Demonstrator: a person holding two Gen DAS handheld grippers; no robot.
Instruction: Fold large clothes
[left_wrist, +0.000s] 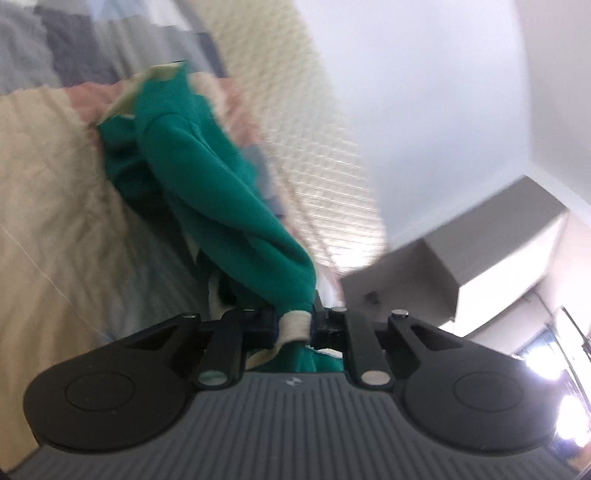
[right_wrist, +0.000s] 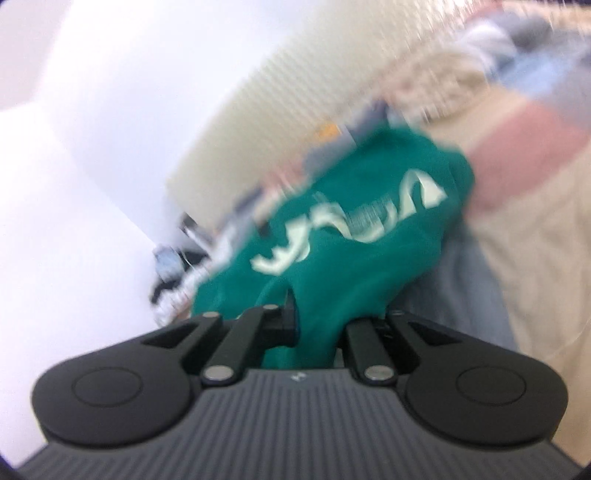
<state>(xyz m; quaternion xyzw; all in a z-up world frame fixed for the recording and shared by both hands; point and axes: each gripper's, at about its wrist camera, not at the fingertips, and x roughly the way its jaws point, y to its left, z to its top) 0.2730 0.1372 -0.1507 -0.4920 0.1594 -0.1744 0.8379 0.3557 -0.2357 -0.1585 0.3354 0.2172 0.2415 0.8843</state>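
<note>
- A teal-green fleece sweatshirt (left_wrist: 207, 192) with cream ribbed trim lies bunched on the bed, partly lifted off it by both grippers.
- In the left wrist view a long green sleeve runs from the heap to the left gripper (left_wrist: 293, 326), ending in a cream ribbed cuff (left_wrist: 294, 325).
- The left gripper's jaws are clenched on that cuff, which sits pinched between the black pads.
- In the right wrist view the sweatshirt (right_wrist: 332, 236) shows pale cream lettering (right_wrist: 354, 229) across its front; the letters are too blurred to read.
- The right gripper (right_wrist: 317, 325) has its jaws clenched on a fold of the green fabric, which bulges out above and below the pads.
- Under the garment is a beige quilted bedspread (left_wrist: 48, 177) with pink and grey-blue patches; the sweatshirt sits towards the bed's far side, near the wall.
- Behind the bed stands a cream textured panel (left_wrist: 314, 122), seemingly a headboard.
- Beyond it are a plain white wall (left_wrist: 424, 74) and a grey boxed beam (left_wrist: 424, 258).
- Both views are smeared by motion blur.
</note>
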